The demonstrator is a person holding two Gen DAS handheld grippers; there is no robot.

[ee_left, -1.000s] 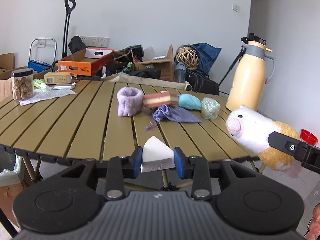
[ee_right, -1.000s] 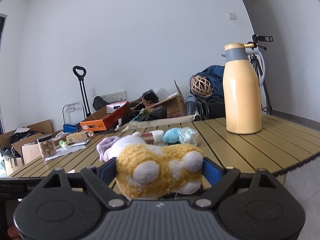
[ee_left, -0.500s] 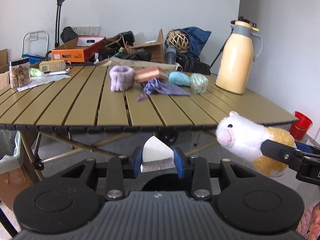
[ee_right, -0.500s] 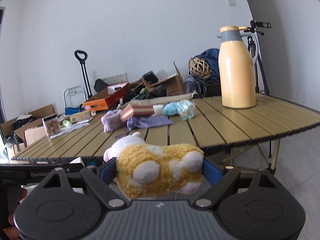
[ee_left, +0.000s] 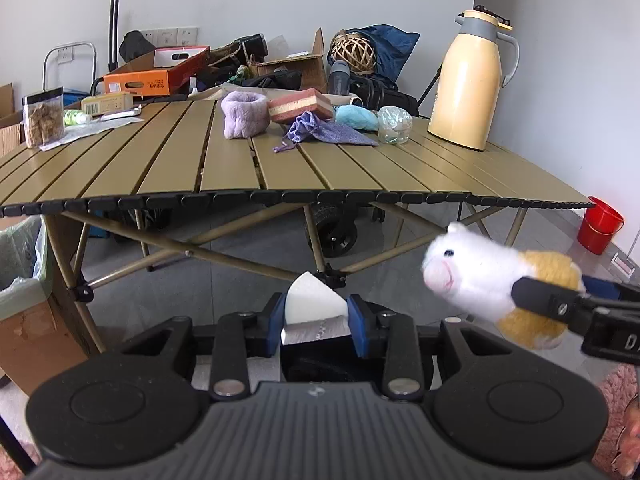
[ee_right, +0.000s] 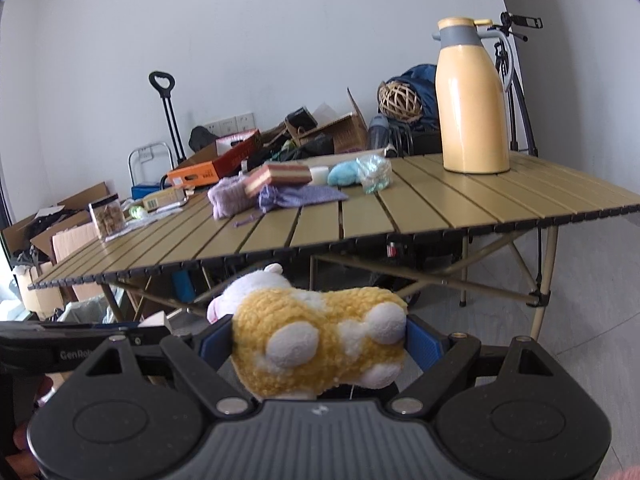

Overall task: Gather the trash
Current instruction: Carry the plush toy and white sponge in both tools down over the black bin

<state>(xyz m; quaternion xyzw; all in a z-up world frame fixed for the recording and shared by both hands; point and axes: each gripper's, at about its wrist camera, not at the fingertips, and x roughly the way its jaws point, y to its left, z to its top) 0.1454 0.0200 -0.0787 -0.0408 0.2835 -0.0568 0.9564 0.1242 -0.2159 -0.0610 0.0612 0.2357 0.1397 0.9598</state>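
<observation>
Left gripper: narrowly closed; a white folded paper piece is clamped between its blue pads, its pointed corner projecting upward. It is held in front of and below the near edge of the slatted table, above the grey floor.

Right gripper: jaws set wide, pressed on either side of a white and yellow plush toy. In the left wrist view the toy's white face is seen pointing left, to the right of the paper piece and apart from it, also below table level.

Table, items listed left to right in the left wrist view: a clear jar of brown snacks on a sheet of paper; a lilac fuzzy cuff; a pink and cream layered block leaning against the cuff; a purple drawstring pouch in front of the block; a light blue soft item; a crumpled clear wrapper beside it; a tall yellow thermos jug, upright near the right end.

Floor: a bin lined with a pale bag is located under the table's left end; a red bucket stands at the far right by the wall.
</observation>
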